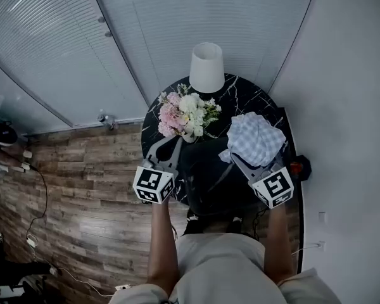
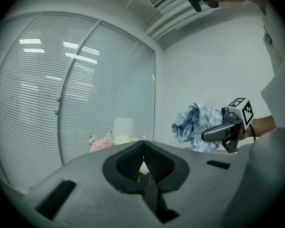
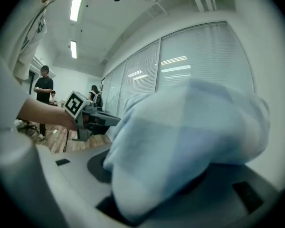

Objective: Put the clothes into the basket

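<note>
A blue-and-white checked cloth (image 1: pixel 253 138) hangs bunched in the air over the right side of the round black marble table (image 1: pixel 253 100). My right gripper (image 1: pixel 242 161) is shut on it. In the right gripper view the cloth (image 3: pixel 190 141) fills the frame and hides the jaws. The left gripper view shows the same cloth (image 2: pixel 195 126) held up at the right. My left gripper (image 1: pixel 171 145) hovers by the table's left edge, near the flowers, shut with nothing in it. A dark container (image 1: pixel 209 179), perhaps the basket, sits low between the two grippers; its shape is unclear.
On the table stand a pink-and-white bouquet (image 1: pixel 183 114) and a white lampshade (image 1: pixel 206 67). Slatted blinds and a white wall close in behind it. A small red object (image 1: pixel 301 167) sits at the table's right edge. Cables lie on the wood floor (image 1: pixel 82 189) to the left. People stand far back (image 3: pixel 43 94).
</note>
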The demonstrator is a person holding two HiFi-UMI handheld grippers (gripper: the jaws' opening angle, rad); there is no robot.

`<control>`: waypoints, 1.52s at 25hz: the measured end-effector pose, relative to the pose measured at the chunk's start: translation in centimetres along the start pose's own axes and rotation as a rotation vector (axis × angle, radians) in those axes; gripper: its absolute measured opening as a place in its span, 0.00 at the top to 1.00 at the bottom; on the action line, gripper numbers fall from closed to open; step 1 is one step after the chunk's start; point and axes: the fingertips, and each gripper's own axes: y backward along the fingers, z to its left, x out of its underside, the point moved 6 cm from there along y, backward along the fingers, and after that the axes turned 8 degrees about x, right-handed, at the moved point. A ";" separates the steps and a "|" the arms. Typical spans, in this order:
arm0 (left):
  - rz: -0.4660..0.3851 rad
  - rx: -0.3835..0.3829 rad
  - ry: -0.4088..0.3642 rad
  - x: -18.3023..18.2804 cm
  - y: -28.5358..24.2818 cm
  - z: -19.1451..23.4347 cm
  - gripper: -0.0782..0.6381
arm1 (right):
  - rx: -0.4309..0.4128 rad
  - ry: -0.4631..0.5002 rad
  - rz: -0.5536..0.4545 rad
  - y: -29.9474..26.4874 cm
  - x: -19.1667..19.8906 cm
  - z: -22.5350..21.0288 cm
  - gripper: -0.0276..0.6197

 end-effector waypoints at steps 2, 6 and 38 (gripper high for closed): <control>0.000 -0.023 -0.009 -0.3 0.1 -0.3 0.87 | -0.073 0.050 0.041 -0.3 1.2 0.0 0.62; 0.013 -0.065 -0.029 -0.4 0.7 -0.9 0.87 | -0.260 0.173 0.105 -1.2 2.7 0.5 0.62; 0.041 -0.311 -0.033 0.5 7.2 -2.1 0.87 | -1.163 1.152 0.563 -3.5 13.7 6.8 0.62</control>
